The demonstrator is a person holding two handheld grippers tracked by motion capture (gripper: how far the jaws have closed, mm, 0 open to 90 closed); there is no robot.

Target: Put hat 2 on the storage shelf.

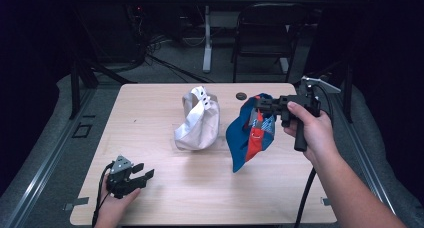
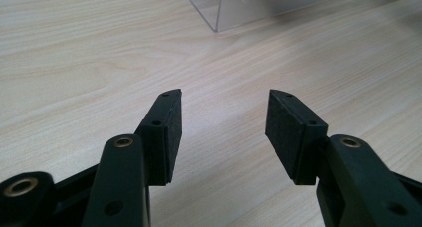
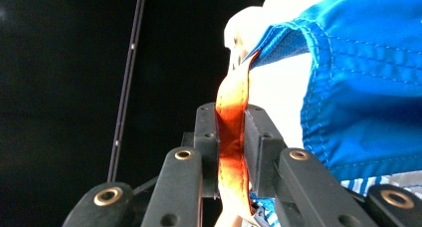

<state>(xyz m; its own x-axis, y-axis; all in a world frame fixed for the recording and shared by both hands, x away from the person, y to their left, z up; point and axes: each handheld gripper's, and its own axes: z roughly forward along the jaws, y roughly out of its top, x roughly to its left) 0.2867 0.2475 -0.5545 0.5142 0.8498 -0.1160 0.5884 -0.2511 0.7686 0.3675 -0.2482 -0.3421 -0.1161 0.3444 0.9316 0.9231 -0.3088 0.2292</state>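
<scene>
A blue and orange cloth bag (image 1: 250, 135) hangs above the table at the right, lifted by its top. My right gripper (image 1: 259, 106) points left and is shut on the bag's orange strap (image 3: 231, 137), which runs up between the two pads, with blue fabric (image 3: 363, 87) to the right of it. A white drawstring bag (image 1: 197, 120) slumps on the table at the middle. My left gripper (image 1: 145, 177) rests low at the table's front left, open with nothing between its fingers (image 2: 166, 132).
The wooden table (image 1: 150, 113) has a small dark disc (image 1: 241, 95) near its far edge. A clear plastic box (image 2: 224, 5) stands ahead of the left gripper. A black chair (image 1: 265, 33) and a white table leg (image 1: 207, 38) stand beyond the table.
</scene>
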